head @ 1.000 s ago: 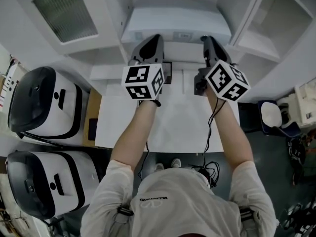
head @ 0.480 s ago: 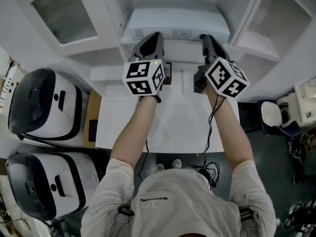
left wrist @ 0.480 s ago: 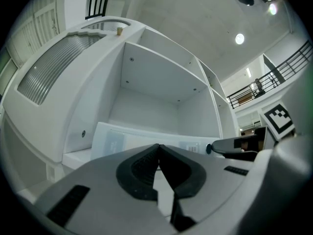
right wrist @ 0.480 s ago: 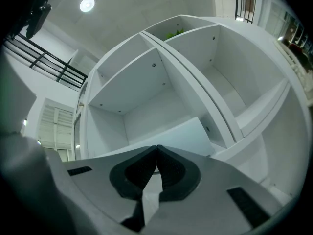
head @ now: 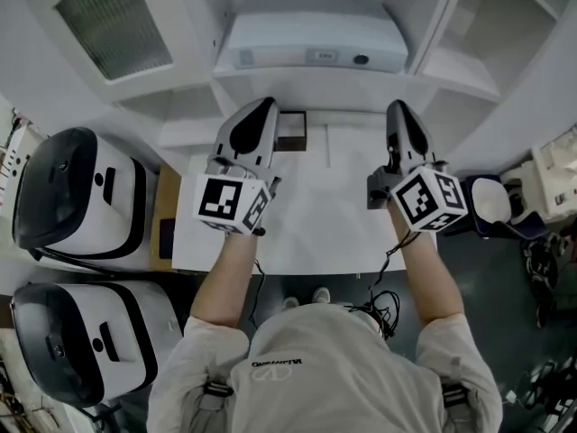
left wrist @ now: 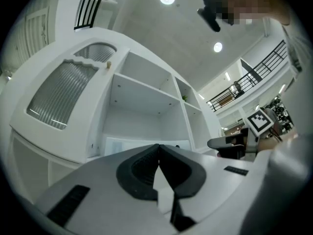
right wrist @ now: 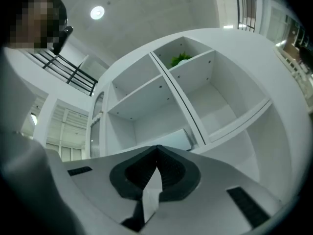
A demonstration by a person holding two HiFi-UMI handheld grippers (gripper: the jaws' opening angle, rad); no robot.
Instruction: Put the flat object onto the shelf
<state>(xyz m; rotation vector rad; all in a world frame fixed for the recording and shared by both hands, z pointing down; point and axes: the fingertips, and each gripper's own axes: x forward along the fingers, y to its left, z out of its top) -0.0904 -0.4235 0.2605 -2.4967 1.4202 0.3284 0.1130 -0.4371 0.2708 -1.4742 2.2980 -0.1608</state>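
So the flat white box with rounded corners (head: 311, 41) is lying in the low middle compartment of the white shelf unit (head: 306, 87), on the far side, with nothing touching it. The left gripper (head: 262, 106) and right gripper (head: 400, 109) both hover over the white surface (head: 315, 215) on the near side of it, well apart from each other. Both sets of jaws are squeezed fully together and hold nothing. There's also a small dark box (head: 291, 132) sitting just right of the left gripper's tip.

My left gripper (head: 261, 112) half covers a small dark box (head: 293, 132) beneath the shelf (head: 306, 84); I can't tell what it is.
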